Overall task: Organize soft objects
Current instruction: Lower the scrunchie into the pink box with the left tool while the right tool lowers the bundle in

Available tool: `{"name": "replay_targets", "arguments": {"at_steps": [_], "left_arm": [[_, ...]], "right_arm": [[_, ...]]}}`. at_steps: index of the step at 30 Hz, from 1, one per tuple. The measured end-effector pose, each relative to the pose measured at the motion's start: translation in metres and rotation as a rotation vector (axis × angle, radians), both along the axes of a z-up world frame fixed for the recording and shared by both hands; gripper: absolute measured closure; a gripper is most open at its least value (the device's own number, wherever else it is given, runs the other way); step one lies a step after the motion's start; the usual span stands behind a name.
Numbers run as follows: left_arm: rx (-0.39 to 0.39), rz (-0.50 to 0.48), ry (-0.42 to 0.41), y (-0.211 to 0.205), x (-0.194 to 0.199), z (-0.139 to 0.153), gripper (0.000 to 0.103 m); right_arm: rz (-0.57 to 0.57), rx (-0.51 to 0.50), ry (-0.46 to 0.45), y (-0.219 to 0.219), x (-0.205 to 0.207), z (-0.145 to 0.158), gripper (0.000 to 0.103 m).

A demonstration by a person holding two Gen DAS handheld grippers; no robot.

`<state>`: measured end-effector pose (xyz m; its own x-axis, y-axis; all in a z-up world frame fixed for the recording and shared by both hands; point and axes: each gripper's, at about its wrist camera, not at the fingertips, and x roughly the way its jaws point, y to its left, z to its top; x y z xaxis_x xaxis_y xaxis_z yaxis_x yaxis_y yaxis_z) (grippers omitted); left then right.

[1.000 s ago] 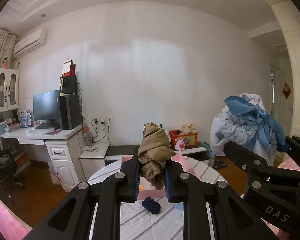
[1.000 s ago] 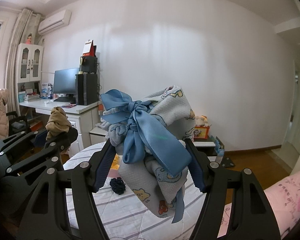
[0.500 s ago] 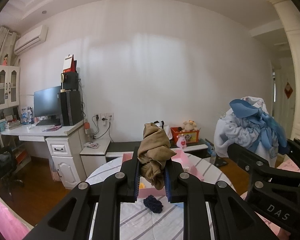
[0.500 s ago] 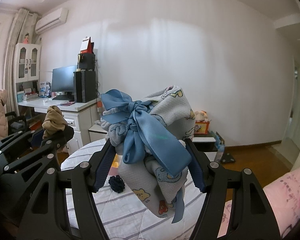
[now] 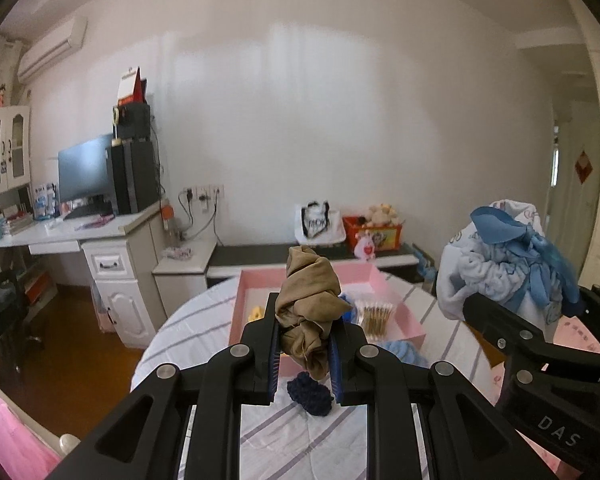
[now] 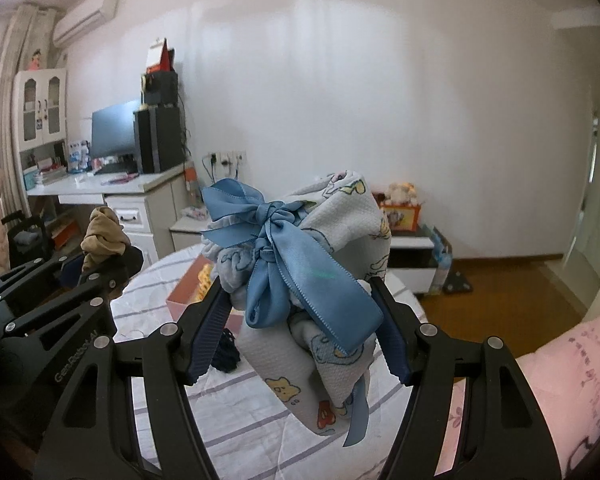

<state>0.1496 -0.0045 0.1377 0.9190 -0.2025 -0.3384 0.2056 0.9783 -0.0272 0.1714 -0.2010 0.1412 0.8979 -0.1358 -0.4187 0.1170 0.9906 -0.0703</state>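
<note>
Tan cloth (image 5: 308, 304): a crumpled bundle pinched between the blue pads of the left gripper (image 5: 303, 354), sticking up above the fingertips and hanging a little below them, held in the air over the table (image 5: 188, 328).
Left gripper: jaws narrowed to a small gap, clenched on the tan cloth from both sides.
Right gripper (image 6: 300, 332): jaws set much wider, grasping a white printed cloth bundle (image 6: 340, 240) tied with a blue ribbon (image 6: 284, 264); both pads press into the bundle's sides, and its lower end droops below the fingers.
Bundle position: lifted clear of the striped tablecloth, to the right of the left gripper.
Pink tray (image 5: 412, 320): sits on the table beyond the left gripper, holding a pack of cotton swabs (image 5: 374, 314) and a yellow item (image 5: 256, 313) near its left wall.
Dark blue knit piece (image 5: 310, 394): lies on the tablecloth just below the tan cloth, outside the tray.
Light blue knit piece (image 5: 400, 352): lies beside the tray's near right corner.
Left wrist view only: the tray's inside, the swabs, the light blue piece.
Right wrist view only: the ribbon's bow and the cartoon print up close; the tray is mostly hidden behind the bundle, and the dark knit piece peeks out beside the left finger (image 6: 208, 320).
</note>
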Motion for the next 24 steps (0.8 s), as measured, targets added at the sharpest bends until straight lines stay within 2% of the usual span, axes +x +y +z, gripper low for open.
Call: {"name": "replay_targets", "arguments": {"at_steps": [12, 24], "left_arm": [[0.021, 0.006, 0.177, -0.025, 0.119, 0.004, 0.086], [0.023, -0.008, 0.31, -0.044, 0.263, 0.01, 0.086]], "right_arm": [[-0.014, 0.045, 0.191, -0.012, 0.086, -0.051, 0.038], [-0.024, 0.078, 0.292, -0.028, 0.155, -0.082, 0.038]]}}
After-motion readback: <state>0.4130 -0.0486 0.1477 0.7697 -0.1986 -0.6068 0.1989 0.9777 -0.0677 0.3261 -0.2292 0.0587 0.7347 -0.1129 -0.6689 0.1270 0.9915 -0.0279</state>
